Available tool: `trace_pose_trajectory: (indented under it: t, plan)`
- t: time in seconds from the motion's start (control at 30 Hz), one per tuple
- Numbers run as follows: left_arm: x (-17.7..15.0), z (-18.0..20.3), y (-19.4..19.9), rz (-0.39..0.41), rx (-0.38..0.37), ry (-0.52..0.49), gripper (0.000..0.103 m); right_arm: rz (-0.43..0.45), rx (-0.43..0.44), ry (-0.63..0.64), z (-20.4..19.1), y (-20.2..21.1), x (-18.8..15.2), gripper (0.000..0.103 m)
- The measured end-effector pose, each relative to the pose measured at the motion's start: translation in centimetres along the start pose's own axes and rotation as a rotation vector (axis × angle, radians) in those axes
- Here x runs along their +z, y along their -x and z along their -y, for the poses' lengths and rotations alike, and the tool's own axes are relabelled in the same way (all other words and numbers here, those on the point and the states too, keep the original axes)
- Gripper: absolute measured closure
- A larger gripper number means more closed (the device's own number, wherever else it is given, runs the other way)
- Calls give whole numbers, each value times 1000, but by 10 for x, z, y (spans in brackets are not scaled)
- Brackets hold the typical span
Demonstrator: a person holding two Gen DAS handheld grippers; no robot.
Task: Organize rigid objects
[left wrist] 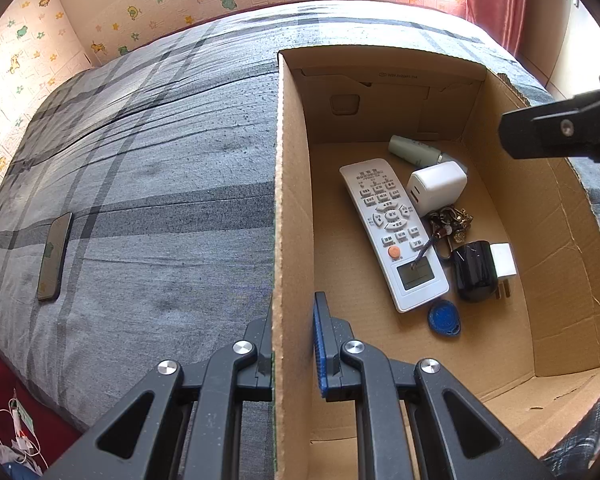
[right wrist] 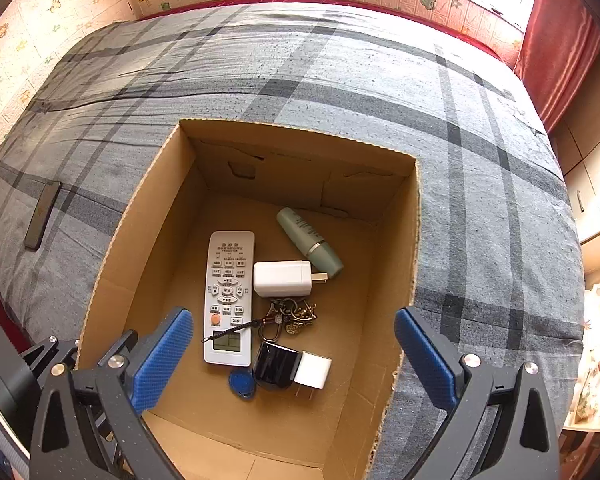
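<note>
My left gripper (left wrist: 292, 344) is clamped on the cardboard box (left wrist: 292, 200), one finger outside its left wall, the blue pad inside, the wall pinched between them. My right gripper (right wrist: 294, 360) hangs over the box with its jaws spread wide and nothing in them.

Inside, on the box floor, sit a white remote (right wrist: 228, 300), a white charger (right wrist: 282, 279) just right of it, a pale green tube (right wrist: 308, 242) at the far side, a tangle of keys (right wrist: 290, 318) with its cord lying across the remote's screen, a black-and-white plug (right wrist: 292, 368) near me, and a blue fob (right wrist: 242, 383) touching the remote's near end. All hard, smooth little pieces, loosely heaped in the middle.

One thing is not in yet, I'd say: a dark phone (left wrist: 54, 256) lies flat on the grey checked bedcover (left wrist: 160, 200), well left of the box.

Risks, as I judge them: the phone is thin and flat on soft cloth, so the fingers may snag the cover or skid off its slick edges. The box stands on a yielding bed; if I tug with the left, the wall could bend or the box tip and spill. Dropping the phone in from high could knock the remote or chargers.
</note>
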State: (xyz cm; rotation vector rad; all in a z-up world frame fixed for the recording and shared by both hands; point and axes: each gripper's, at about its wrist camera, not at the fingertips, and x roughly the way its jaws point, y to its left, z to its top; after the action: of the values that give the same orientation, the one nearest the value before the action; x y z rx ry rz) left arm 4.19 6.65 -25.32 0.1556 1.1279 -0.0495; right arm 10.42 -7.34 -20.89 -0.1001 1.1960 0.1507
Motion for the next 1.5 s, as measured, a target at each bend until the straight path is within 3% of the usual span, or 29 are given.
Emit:
trace_pose_trajectory:
  t: [0.37,0.83,0.93,1.0,1.1,1.2,1.33,1.5]
  plan:
    - [0,0,2,-2,1,-1,89,55,1,-89,40,36,-28,0]
    - [1,3,1,-8,13,-2,89,112,32,-137,60,60,-78,0]
    - [1,4,4,-7,30,-2,77,115,33,-134,61,63,-82,0]
    - [1,2,8,5,38,6,51,116,30,-134,63,65,-83,0]
    - [1,-2,17,21,49,30,28,131,40,-139,65,71,-86,0]
    - [0,-5,28,35,49,44,13,149,48,-131,63,78,-90,0]
    - [-4,-1,44,47,51,8,0,170,59,-130,61,87,-95,0]
    - [-13,1,75,97,61,24,0,200,52,-129,62,100,-103,0]
